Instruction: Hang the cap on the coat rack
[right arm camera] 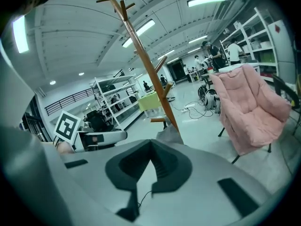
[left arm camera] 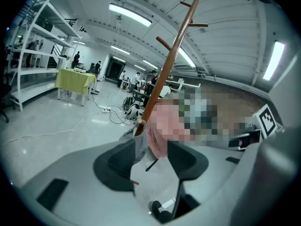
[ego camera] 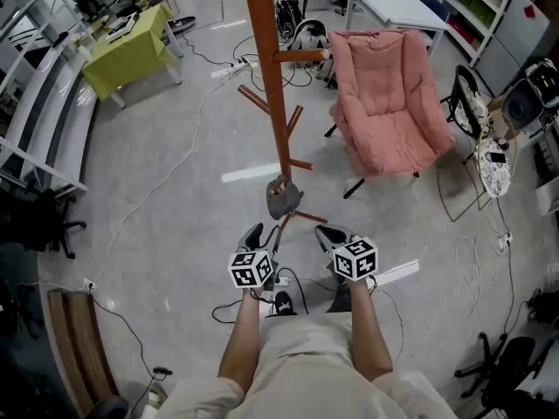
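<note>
- Step in hand, as I judge it: the hanging itself looks done. The cap (ego camera: 282, 199) droops off a low peg (right arm camera: 160, 121) of the coat rack (ego camera: 266, 77), close to the pole and well below the upper branches.
- My left gripper (ego camera: 262, 236) is released: its jaws stand wide apart with nothing between the pads, only floor (ego camera: 175, 182) and the cap beyond them.
- My right gripper (ego camera: 336, 234) is clenched on nothing. In the right gripper view its pad tips meet and only bare floor shows through the gap behind them.
- Where the cap lies: just ahead of the left gripper and a little toward the right one, near both. From the head view I see a gap between it and each gripper, so I take it that neither touches it.
- In the left gripper view the grey cloth hangs under the peg's pale end, in line with the open jaws — near, not gripped.
- Next move, by my reckoning: draw both grippers back clear of the peg without brushing the brim — the cap sits on a short low stub and looks easy to knock off.
- If it hangs crooked or slides, the left gripper is the one placed to close on it again.
</note>
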The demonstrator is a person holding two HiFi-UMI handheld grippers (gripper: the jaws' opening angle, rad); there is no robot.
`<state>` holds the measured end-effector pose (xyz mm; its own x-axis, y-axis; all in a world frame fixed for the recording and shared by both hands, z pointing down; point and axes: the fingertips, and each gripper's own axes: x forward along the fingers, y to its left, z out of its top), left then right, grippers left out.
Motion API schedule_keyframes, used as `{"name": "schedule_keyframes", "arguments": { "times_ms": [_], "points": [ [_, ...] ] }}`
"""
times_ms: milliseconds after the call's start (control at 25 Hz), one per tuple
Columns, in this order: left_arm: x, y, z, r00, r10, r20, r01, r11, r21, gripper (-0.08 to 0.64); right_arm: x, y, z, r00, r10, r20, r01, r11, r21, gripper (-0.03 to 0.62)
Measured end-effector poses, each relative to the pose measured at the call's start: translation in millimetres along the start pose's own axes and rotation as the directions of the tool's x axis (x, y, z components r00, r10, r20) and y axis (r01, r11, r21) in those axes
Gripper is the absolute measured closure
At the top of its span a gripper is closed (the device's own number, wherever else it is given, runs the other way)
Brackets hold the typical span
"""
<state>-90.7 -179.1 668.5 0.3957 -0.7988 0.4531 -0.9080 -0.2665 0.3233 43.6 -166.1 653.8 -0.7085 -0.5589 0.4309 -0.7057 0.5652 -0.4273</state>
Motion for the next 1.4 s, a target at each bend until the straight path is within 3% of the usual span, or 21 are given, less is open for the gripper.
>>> {"name": "schedule_keyframes", "arguments": {
  "times_ms": [360,560,840,1000,1400],
  "points": [
    [-30.8,-2.9,19.6,0.999,-0.02,0.038,0.016,0.995,0.1,0.342,14.2,23.6,5.2,1.0,0.014,0.016,-0.014,1.0,-0.025,0.588],
    [-40.7,-3.5,25.7,0.997,-0.055,0.06,0.05,0.995,0.085,0.357,16.1,30.5,5.3,1.0,0.014,0.01,-0.013,0.999,-0.05,0.588],
    [-50.5,4.2,31.2,0.995,-0.049,0.085,0.04,0.993,0.109,0.431,22.5,34.4,0.5,1.0,0.009,0.014,-0.008,0.999,-0.037,0.588],
    [-55.7,15.3,33.0,0.996,-0.019,0.091,0.01,0.995,0.095,0.539,28.7,41.4,-2.4,1.0,0.022,0.014,-0.022,1.0,-0.021,0.588],
    [-48.7,15.5,35.2,0.996,-0.023,0.091,0.013,0.994,0.105,0.552,36.4,37.4,3.4,0.999,0.038,0.007,-0.037,0.999,-0.016,0.588]
  ]
}}
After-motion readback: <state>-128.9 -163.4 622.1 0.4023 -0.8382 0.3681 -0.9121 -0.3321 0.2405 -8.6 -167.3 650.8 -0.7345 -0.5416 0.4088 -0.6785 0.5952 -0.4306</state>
